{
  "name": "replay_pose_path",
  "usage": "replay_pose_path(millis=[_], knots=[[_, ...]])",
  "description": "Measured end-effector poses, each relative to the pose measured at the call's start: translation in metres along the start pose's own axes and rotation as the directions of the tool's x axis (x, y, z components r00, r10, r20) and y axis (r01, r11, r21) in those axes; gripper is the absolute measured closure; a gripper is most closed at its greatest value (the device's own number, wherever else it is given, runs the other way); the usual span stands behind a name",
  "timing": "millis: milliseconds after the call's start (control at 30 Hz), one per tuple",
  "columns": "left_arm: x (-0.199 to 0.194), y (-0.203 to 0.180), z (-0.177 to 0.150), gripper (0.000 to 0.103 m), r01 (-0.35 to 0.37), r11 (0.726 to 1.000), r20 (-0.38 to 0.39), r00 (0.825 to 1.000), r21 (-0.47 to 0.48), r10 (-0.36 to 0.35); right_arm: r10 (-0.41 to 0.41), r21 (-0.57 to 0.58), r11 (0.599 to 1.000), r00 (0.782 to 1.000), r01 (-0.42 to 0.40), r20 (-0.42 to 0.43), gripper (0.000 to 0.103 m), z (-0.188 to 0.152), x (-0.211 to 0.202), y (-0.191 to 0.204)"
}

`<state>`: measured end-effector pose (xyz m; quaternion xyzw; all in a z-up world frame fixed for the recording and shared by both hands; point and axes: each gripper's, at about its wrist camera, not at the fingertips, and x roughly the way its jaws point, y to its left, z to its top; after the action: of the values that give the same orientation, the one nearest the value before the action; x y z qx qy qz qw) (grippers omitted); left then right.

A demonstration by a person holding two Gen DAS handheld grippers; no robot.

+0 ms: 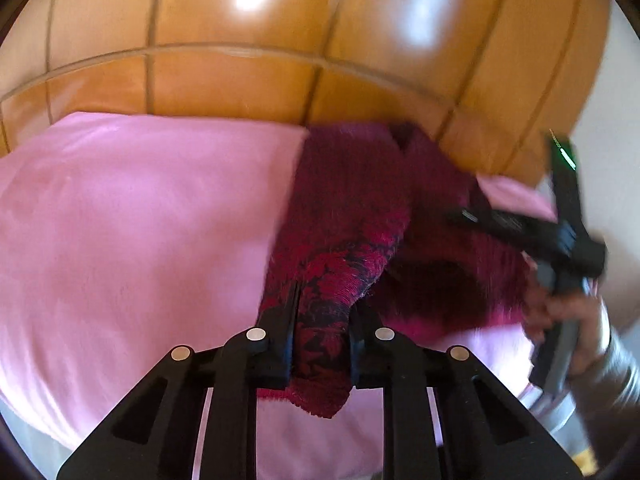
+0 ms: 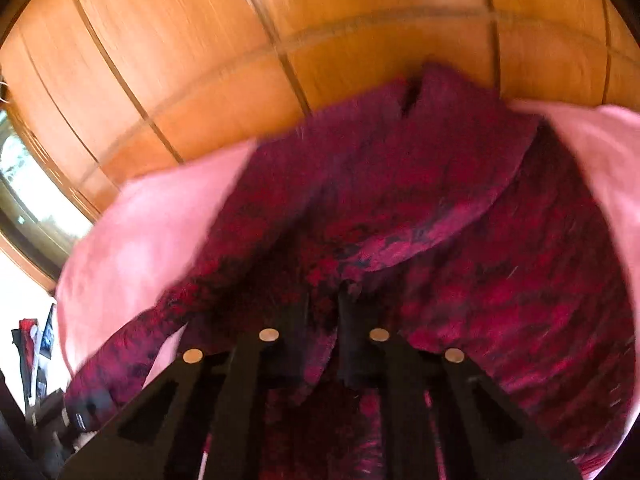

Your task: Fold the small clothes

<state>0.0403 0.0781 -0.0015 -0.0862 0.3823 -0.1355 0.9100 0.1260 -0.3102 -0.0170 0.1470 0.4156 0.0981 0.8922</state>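
A pink sheet [image 1: 120,220] covers the bed on the left of the scene, smooth and bare as far as the glossy wooden panelling [image 1: 248,80] that rises behind its far edge. To the right of that bare stretch lies the dark red patterned garment [image 1: 352,208], spread from the far edge of the sheet toward the near side. The left gripper [image 1: 322,312] is clamped on a near fold of the garment: both black fingers press a bunched strip of the knit cloth, which hangs out below them. Further right, in the left wrist view, the right gripper [image 1: 472,216] reaches in from the right side above the garment, held by a hand [image 1: 560,312] in a grey sleeve [image 1: 616,376]; it is blurred there. In the right wrist view, the right gripper [image 2: 323,300] is closed on a ridge of the same garment [image 2: 420,184], the cloth pinched between its fingers and draping away to both sides over the pink sheet [image 2: 132,248].
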Motion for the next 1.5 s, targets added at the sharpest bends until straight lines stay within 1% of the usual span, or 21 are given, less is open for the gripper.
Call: replay_pose_path(millis=[100, 233, 267, 300, 400, 467, 533, 633, 700, 733, 767, 833, 900, 1000, 1033, 1067, 1133, 1200, 1267, 1400, 1500], knots=[[0.001, 0.026, 0.031, 0.086, -0.026, 0.998, 0.035, 0.999, -0.063, 0.028, -0.022, 0.052, 0.999, 0.995, 0.017, 0.096, 0.093, 0.022, -0.036, -0.032], [0.016, 0.057, 0.071, 0.086, -0.103, 0.988, 0.064, 0.992, -0.114, 0.111, -0.130, 0.201, 0.975, 0.977, 0.095, 0.169, 0.093, 0.053, -0.065, -0.104], [0.022, 0.066, 0.081, 0.087, -0.122, 0.984, 0.063, 0.989, -0.128, 0.131, -0.169, 0.244, 0.962, 0.970, 0.124, 0.174, 0.101, 0.059, -0.070, -0.125], [0.030, 0.076, 0.093, 0.087, -0.155, 0.977, 0.060, 0.984, -0.145, 0.165, -0.197, 0.279, 0.949, 0.966, 0.145, 0.169, 0.103, 0.063, -0.072, -0.142], [0.057, 0.112, 0.124, 0.087, -0.244, 0.946, 0.024, 0.967, -0.212, 0.255, -0.256, 0.409, 0.894, 0.958, 0.183, 0.131, 0.103, 0.073, -0.072, -0.205], [0.072, 0.136, 0.135, 0.087, -0.310, 0.913, -0.014, 0.948, -0.264, 0.317, -0.337, 0.445, 0.856, 0.936, 0.261, 0.100, 0.103, 0.077, -0.072, -0.235], [0.093, 0.165, 0.149, 0.087, -0.420, 0.860, -0.072, 0.905, -0.289, 0.418, -0.374, 0.464, 0.834, 0.925, 0.300, 0.073, 0.103, 0.075, -0.070, -0.252], [0.110, 0.192, 0.154, 0.087, -0.494, 0.806, -0.138, 0.868, -0.327, 0.477, -0.378, 0.440, 0.840, 0.924, 0.317, 0.055, 0.098, 0.071, -0.064, -0.250], [0.114, 0.204, 0.156, 0.083, -0.504, 0.788, -0.158, 0.862, -0.355, 0.481, -0.347, 0.409, 0.862, 0.937, 0.300, 0.043, 0.082, 0.066, -0.067, -0.242], [0.113, 0.206, 0.156, 0.080, -0.506, 0.783, -0.157, 0.861, -0.360, 0.484, -0.323, 0.394, 0.876, 0.945, 0.280, 0.047, 0.058, 0.062, -0.062, -0.236], [0.111, 0.205, 0.155, 0.070, -0.517, 0.776, -0.151, 0.854, -0.362, 0.499, -0.295, 0.374, 0.891, 0.954, 0.256, 0.050, 0.050, 0.061, -0.057, -0.229], [0.102, 0.196, 0.152, 0.048, -0.532, 0.764, -0.119, 0.841, -0.365, 0.528, -0.227, 0.333, 0.921, 0.973, 0.203, 0.034, 0.050, 0.053, -0.048, -0.211], [0.086, 0.182, 0.143, 0.044, -0.521, 0.776, -0.061, 0.841, -0.356, 0.537, -0.103, 0.292, 0.951, 0.995, 0.099, -0.004, 0.050, 0.043, -0.029, -0.184], [0.067, 0.161, 0.129, 0.044, -0.485, 0.812, 0.002, 0.858, -0.325, 0.514, 0.045, 0.250, 0.968, 0.997, -0.029, -0.061, 0.050, 0.032, -0.006, -0.141], [0.062, 0.155, 0.124, 0.044, -0.464, 0.826, 0.019, 0.868, -0.318, 0.495, 0.129, 0.252, 0.963, 0.986, -0.099, -0.105, 0.050, 0.027, 0.012, -0.122], [0.057, 0.147, 0.116, 0.044, -0.440, 0.844, 0.033, 0.882, -0.307, 0.471, 0.167, 0.253, 0.959, 0.976, -0.129, -0.137, 0.050, 0.023, 0.024, -0.110], [0.053, 0.129, 0.101, 0.044, -0.367, 0.890, 0.045, 0.919, -0.273, 0.392, 0.197, 0.236, 0.960, 0.963, -0.151, -0.185, 0.049, 0.019, 0.049, -0.084], [0.056, 0.110, 0.091, 0.044, -0.290, 0.928, 0.024, 0.953, -0.234, 0.303, 0.181, 0.212, 0.967, 0.967, -0.142, -0.179, 0.051, 0.020, 0.060, -0.069], [0.062, 0.092, 0.078, 0.044, -0.228, 0.955, -0.009, 0.973, -0.187, 0.231, 0.128, 0.174, 0.979, 0.982, -0.103, -0.140, 0.084, 0.027, 0.060, -0.062], [0.076, 0.061, 0.055, 0.044, -0.104, 0.989, -0.079, 0.992, -0.107, 0.096, 0.029, 0.130, 0.991, 0.999, -0.025, -0.028, 0.088, 0.050, 0.028, -0.081], [0.087, 0.049, 0.044, 0.044, -0.025, 0.996, -0.122, 0.992, -0.088, 0.014, -0.132, 0.093, 0.988, 0.989, 0.126, 0.066, 0.088, 0.074, -0.013, -0.115]])
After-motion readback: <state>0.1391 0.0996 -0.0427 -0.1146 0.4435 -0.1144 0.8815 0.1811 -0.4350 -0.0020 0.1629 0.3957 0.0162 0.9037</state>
